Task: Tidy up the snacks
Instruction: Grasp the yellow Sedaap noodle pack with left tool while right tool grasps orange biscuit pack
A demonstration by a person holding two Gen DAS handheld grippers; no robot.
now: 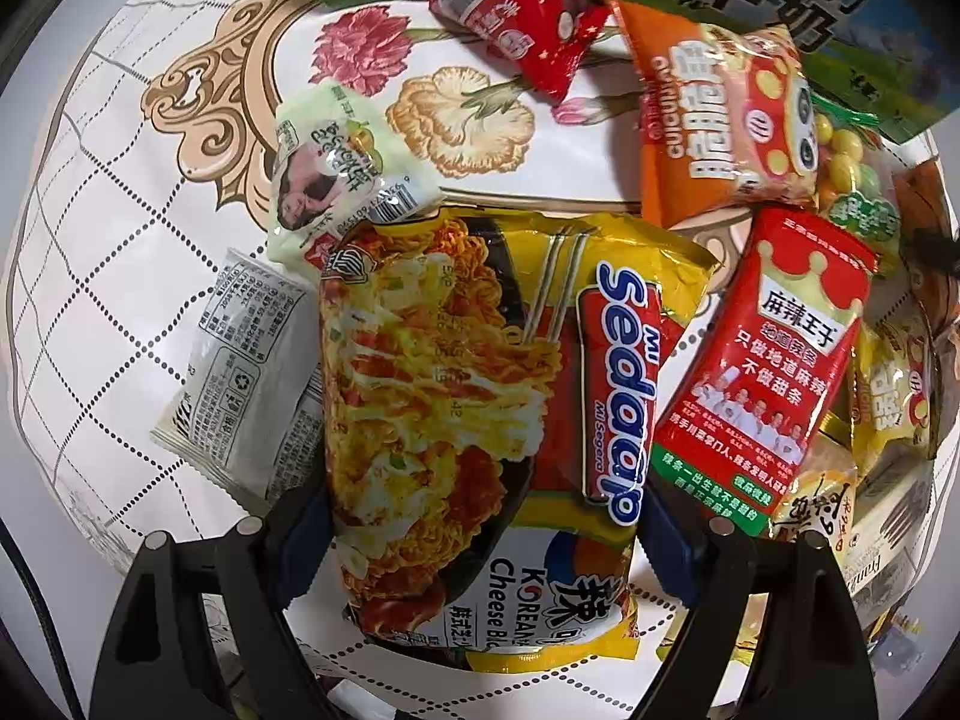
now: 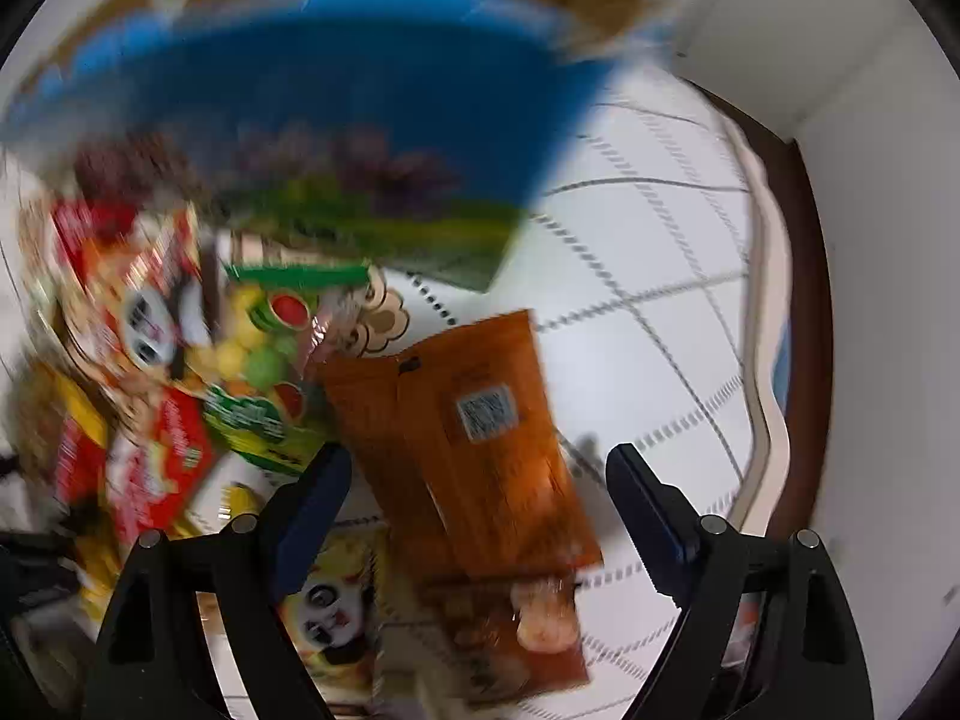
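Noodle pack: the yellow Mi Sedaap Korean cheese noodle packet [image 1: 474, 420] sits dead centre in the left wrist view, lying on the tablecloth with its long side running 12 to 6 o'clock.
Left gripper: the left gripper [image 1: 480, 531] has a blue-padded finger [image 1: 303, 546] pressed on each side of the pack's lower half, so it's clamped on the noodles.
Around the pack: a pale green packet with a face on it [image 1: 336, 174] touches the top corner at 11 o'clock, and a white packet showing its printed back [image 1: 240, 378] pokes out from under the left edge at 9.
Right side: a red spicy-strip packet with a crown [image 1: 774, 372] is just beside it at 3 o'clock; an orange panda snack bag [image 1: 720, 120] is at 1, with a small red packet [image 1: 516, 12] further up at 12.
Milk box: blue-and-green carton [image 1: 780, 6] along the top edge.
Tablecloth: white, dotted grid plus flower print [image 1: 108, 240].
Right gripper: the right gripper [image 2: 477, 501] is spread wide, nothing between the fingers; view's pretty blurry.
Under it: an orange-brown packet [image 2: 480, 444] lies on the cloth below the gap, a fruit candy bag [image 2: 264, 372] at 9 o'clock.
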